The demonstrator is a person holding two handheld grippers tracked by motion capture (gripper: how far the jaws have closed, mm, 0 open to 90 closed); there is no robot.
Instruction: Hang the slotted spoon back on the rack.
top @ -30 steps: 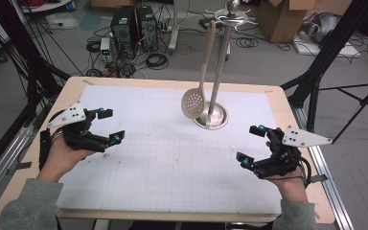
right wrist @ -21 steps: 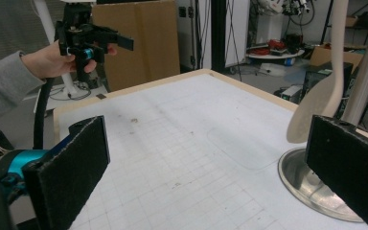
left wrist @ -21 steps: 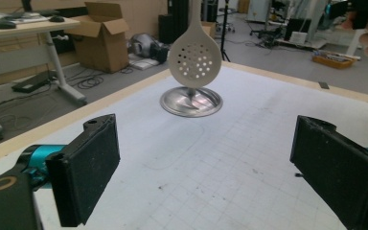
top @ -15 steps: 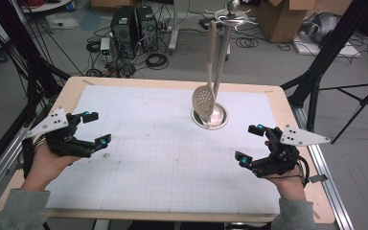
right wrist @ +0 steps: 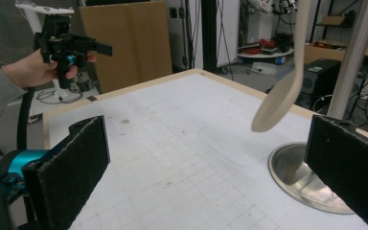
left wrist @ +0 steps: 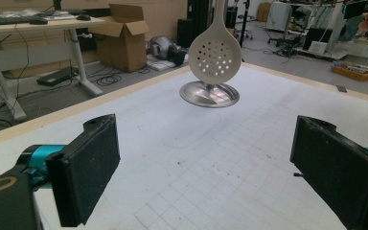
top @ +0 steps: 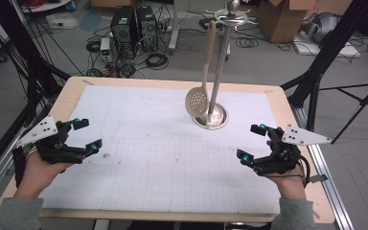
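Skimmer (top: 197,102) hangs on stand (top: 219,72), untouched; left tongs (top: 87,135) and right tongs (top: 252,142) both apart, empty, low over table (top: 139,158); likely next: reach skimmer handle, lift off hook

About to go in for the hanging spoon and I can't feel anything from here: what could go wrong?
The slotted spoon hangs free from a hook on the stand, so a jaw brushing it may set it swinging and spoil the grasp. It hangs right beside the pole, so a wide-open right gripper could knock the stand. The left gripper sits far off, so its reach is long.
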